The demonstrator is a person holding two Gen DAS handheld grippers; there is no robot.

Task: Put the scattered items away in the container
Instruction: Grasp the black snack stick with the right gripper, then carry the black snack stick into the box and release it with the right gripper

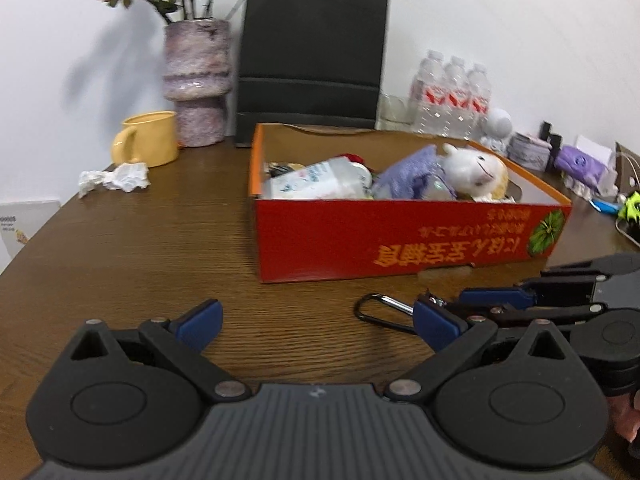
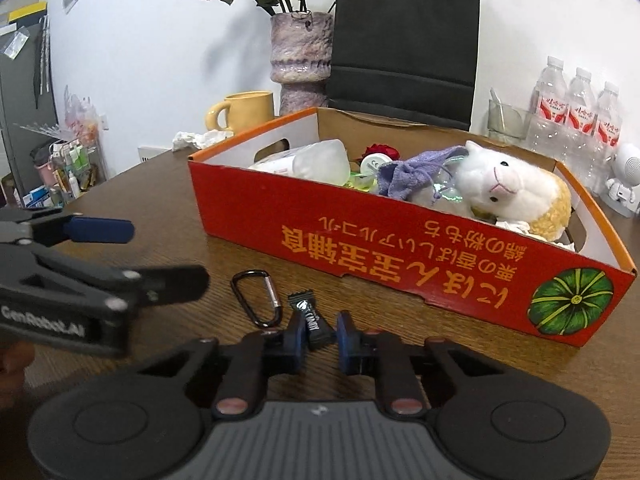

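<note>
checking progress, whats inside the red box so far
Inside the red box: a white plush sheep, purple cloth, clear plastic bottle, red rose. Whatever lies beneath them is covered.

Black candy packet (image 2: 314, 322) & carabiner (image 2: 256, 298) flat on table, near red box (image 2: 360, 240), already part-filled.
</note>
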